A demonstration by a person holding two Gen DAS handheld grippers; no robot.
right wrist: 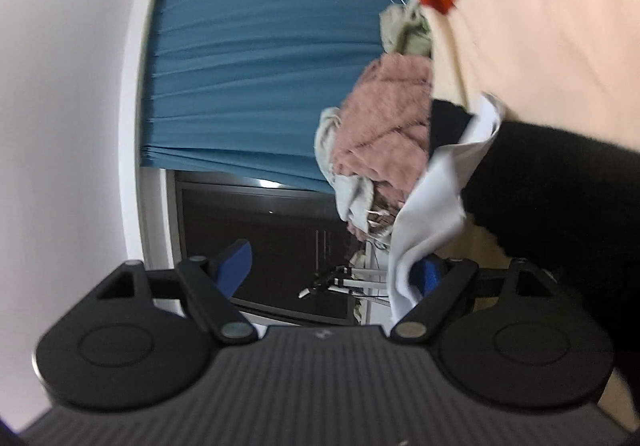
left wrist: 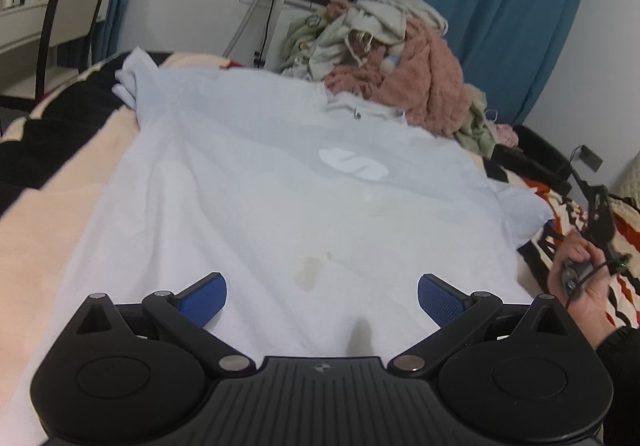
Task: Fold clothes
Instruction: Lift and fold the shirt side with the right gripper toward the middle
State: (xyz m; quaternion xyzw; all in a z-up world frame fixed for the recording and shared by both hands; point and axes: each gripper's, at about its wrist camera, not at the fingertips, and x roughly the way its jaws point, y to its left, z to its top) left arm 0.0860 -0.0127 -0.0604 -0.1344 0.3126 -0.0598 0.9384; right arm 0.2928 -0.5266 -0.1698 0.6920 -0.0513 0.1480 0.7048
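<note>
Lying spread across the bed with its patterned cream, black and orange blanket [left wrist: 60, 173], the large pale blue cotton T-shirt [left wrist: 280, 205] is flat and face up, collar toward the far side, a white logo on its chest. No fold is made in it yet, as far as the left wrist view shows; the body looks smoothed, so I judge the task at its start for this garment: laid out, folding still to come.

Beyond the T-shirt's collar sits a heap of unfolded laundry [left wrist: 384, 57]: a fuzzy pink piece, pale green and off-white pieces. That heap is untouched, so most of the job is left.

The T-shirt's far-left sleeve is bunched up; its right sleeve lies out flat toward the person's right hand [left wrist: 580, 286].

Left gripper [left wrist: 322, 300]: hovers over the T-shirt's near hem, jaws wide apart, nothing between them, blue pads clear of the cloth.

Right gripper [right wrist: 334, 270]: rolled on its side at the T-shirt's right edge, jaws wide apart. A flap of the pale fabric drapes over one blue pad, but the other pad stands well away, so nothing is clamped. View is blurred.

Small yellowish stain on the T-shirt, just beyond the left gripper.
</note>
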